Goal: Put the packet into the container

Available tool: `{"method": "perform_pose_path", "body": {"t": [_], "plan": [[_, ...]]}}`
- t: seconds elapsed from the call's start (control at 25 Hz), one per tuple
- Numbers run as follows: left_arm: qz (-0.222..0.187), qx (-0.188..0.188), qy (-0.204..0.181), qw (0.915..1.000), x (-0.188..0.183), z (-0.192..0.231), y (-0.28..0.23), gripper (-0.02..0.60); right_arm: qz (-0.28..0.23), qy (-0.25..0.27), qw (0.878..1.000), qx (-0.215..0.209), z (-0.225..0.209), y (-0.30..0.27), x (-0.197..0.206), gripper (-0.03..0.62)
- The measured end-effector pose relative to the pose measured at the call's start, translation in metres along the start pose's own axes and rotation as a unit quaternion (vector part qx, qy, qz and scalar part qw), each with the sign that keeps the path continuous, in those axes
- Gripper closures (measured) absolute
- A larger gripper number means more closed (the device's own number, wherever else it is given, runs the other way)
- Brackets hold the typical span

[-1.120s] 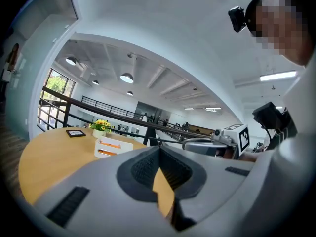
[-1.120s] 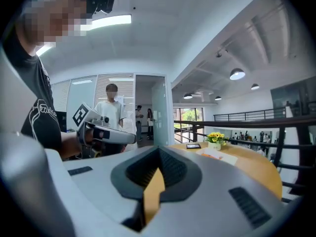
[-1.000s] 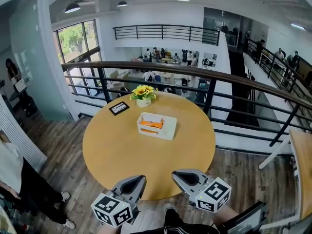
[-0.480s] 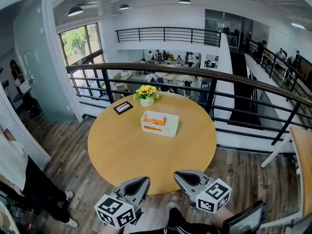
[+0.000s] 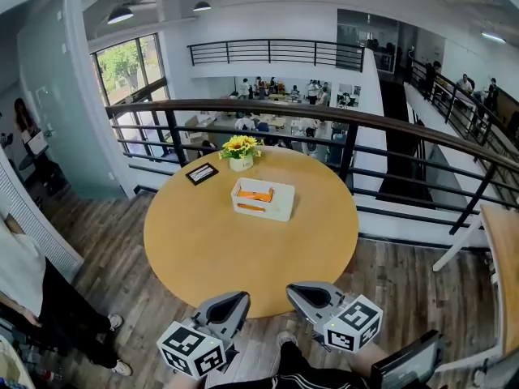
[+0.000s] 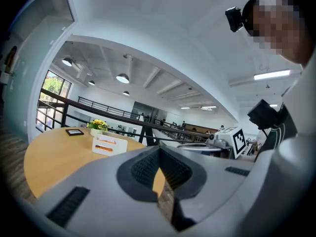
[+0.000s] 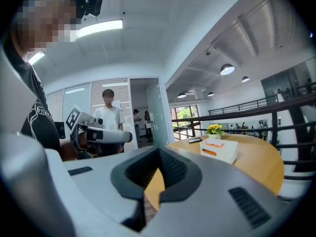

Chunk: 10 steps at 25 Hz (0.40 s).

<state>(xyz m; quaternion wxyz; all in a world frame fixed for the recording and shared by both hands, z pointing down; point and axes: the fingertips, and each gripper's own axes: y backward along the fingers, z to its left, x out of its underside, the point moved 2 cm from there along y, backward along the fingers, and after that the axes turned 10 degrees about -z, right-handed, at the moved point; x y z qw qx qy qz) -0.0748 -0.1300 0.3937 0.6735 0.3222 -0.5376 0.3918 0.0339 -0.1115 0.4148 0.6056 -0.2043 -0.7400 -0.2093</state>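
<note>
Fingers (image 6: 142, 168) of the left gripper (image 5: 238, 299) are pressed together with nothing between them, and the gripper hangs at the near edge of the round table (image 5: 207, 245), about where it was a second ago. Far across the table stand a small black framed card (image 5: 201, 173) and, just right of it, a pot of yellow flowers (image 5: 240, 149). In front of the flowers lies the white container (image 5: 277, 207) with the orange packet (image 5: 254, 194) already inside it; neither has shifted on the table, only the view has tilted slightly. To the right, the right gripper (image 5: 292, 292) is likewise closed and empty, its fingers (image 7: 170, 168) meeting, and it has hardly moved from its earlier place beside the left one.
</note>
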Motion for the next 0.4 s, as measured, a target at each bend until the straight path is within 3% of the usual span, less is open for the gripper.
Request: {"method": "perform_pose_path", "body": {"t": [0.4], "plan": [[0.0,0.003,0.008,1.0,-0.014,-0.019,0.007,0.575,0.01,-0.005,1.0,-0.003,0.017,0.014,-0.018,0.588]]}}
